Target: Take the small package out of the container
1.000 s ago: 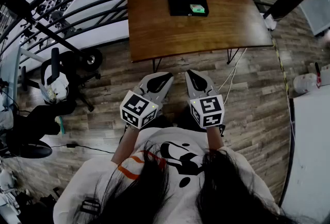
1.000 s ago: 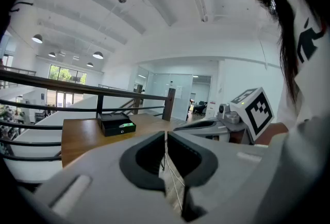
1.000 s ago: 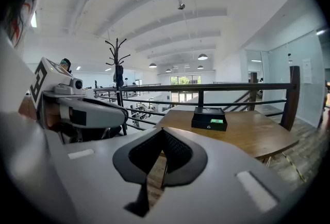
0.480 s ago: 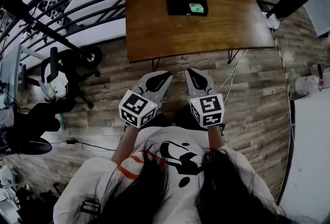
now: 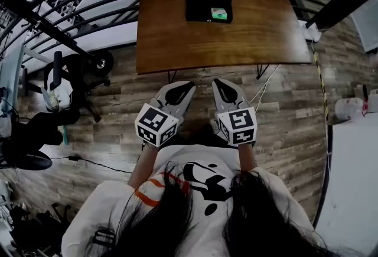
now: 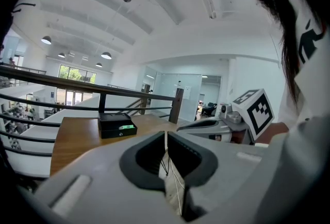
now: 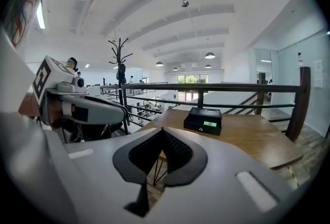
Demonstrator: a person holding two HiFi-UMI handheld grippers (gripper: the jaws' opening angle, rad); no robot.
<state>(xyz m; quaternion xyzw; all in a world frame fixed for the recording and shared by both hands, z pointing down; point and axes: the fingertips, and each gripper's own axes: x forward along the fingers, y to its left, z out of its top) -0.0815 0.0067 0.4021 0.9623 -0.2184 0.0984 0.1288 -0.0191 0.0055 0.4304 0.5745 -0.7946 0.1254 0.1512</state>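
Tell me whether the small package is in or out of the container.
In. The green package lies inside the black container, at its near right corner in the head view.

The wooden table [image 5: 236,40] carries a black container [image 5: 198,12] at its far edge.

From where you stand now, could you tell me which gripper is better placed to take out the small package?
Probably the right gripper: the green package lies in the container at its right end, almost straight ahead of it; the left gripper sits further left. Both have shut, empty jaws.
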